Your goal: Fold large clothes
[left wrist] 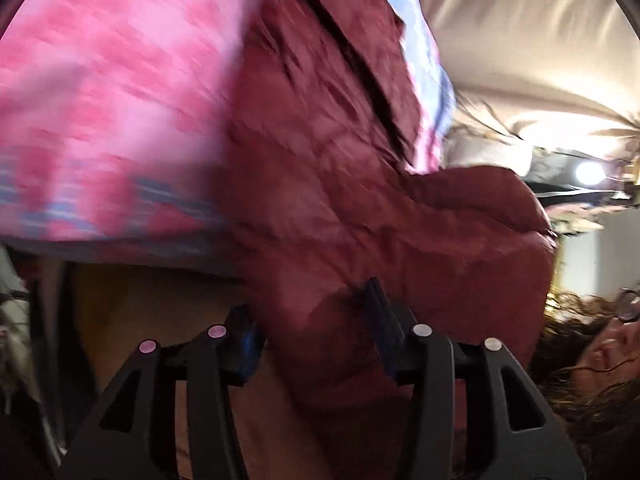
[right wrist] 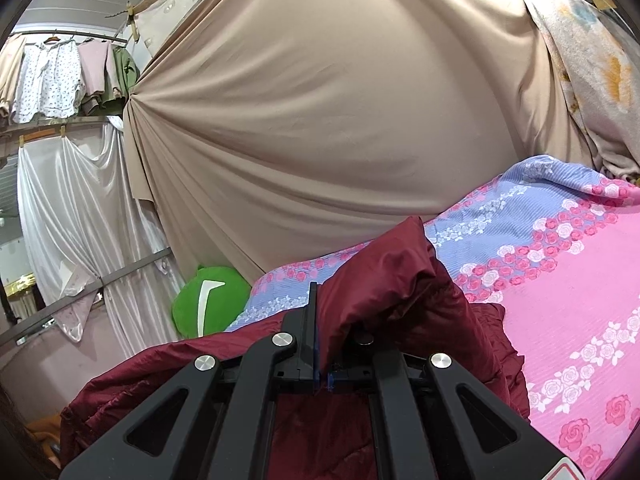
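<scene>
A maroon padded jacket (left wrist: 340,200) lies on a pink and blue rose-print bedsheet (left wrist: 100,100); the left wrist view is blurred. My left gripper (left wrist: 312,320) stands open, and a bulge of the jacket sits between its fingers. In the right wrist view the jacket (right wrist: 400,280) is bunched at the edge of the bedsheet (right wrist: 560,280). My right gripper (right wrist: 322,312) is shut on a fold of it, held level. Fabric drapes over and hides the right finger.
A beige sheet (right wrist: 340,120) hangs behind the bed. A green plush cushion (right wrist: 212,300) sits by the bed's left edge. White satin drapes (right wrist: 72,220) and clothes on hangers (right wrist: 60,80) are at far left. A person's head (left wrist: 592,360) is close beside the left gripper.
</scene>
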A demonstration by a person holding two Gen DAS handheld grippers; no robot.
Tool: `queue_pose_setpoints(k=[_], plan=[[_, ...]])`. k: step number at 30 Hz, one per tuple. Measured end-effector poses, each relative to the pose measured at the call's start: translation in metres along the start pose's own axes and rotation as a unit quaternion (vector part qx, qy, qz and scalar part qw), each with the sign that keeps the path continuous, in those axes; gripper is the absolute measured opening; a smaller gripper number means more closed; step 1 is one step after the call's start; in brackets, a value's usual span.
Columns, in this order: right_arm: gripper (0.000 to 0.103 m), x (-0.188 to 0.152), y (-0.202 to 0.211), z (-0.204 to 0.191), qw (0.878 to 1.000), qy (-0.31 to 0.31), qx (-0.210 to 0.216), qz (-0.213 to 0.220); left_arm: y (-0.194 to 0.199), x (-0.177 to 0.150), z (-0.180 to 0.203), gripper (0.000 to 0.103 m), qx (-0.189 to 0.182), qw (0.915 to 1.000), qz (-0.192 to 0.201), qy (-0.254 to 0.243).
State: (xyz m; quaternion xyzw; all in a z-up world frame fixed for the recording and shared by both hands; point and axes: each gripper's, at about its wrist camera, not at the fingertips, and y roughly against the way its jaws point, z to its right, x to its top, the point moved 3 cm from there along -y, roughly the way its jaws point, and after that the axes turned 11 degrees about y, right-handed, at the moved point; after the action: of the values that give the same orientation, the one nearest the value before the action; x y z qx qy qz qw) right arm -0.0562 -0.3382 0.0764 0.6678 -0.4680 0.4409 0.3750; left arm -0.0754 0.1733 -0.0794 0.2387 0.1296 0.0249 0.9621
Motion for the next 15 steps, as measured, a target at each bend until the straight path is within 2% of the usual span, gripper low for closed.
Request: queue_pose_setpoints(k=[3,5,9,12,15], plan=[[0.002,0.000,0.004,0.000,1.000,0.009,-0.018,0.001,-0.005,0.011,0.024,0.010,-0.038,0.9989,-0.003,-0.028],[0.002,0.002,0.007,0.001,0.999,0.007,-0.031,0.005,0.005,0.025,0.052,0.007,-0.058,0.9963,0.022,-0.060],[0.002,0.011,0.006,0.012,0.998,0.009,-0.063,0.016,0.033,0.056,0.125,0.005,-0.066,0.9815,0.092,-0.154],[0.002,0.023,-0.005,0.029,0.996,0.006,-0.085,0.021,0.048,0.087,0.177,0.005,-0.076,0.9647,0.142,-0.208],[0.002,0.038,-0.024,0.054,0.994,-0.004,-0.107,0.017,0.048,0.132,0.214,0.005,-0.057,0.9495,0.202,-0.233]])
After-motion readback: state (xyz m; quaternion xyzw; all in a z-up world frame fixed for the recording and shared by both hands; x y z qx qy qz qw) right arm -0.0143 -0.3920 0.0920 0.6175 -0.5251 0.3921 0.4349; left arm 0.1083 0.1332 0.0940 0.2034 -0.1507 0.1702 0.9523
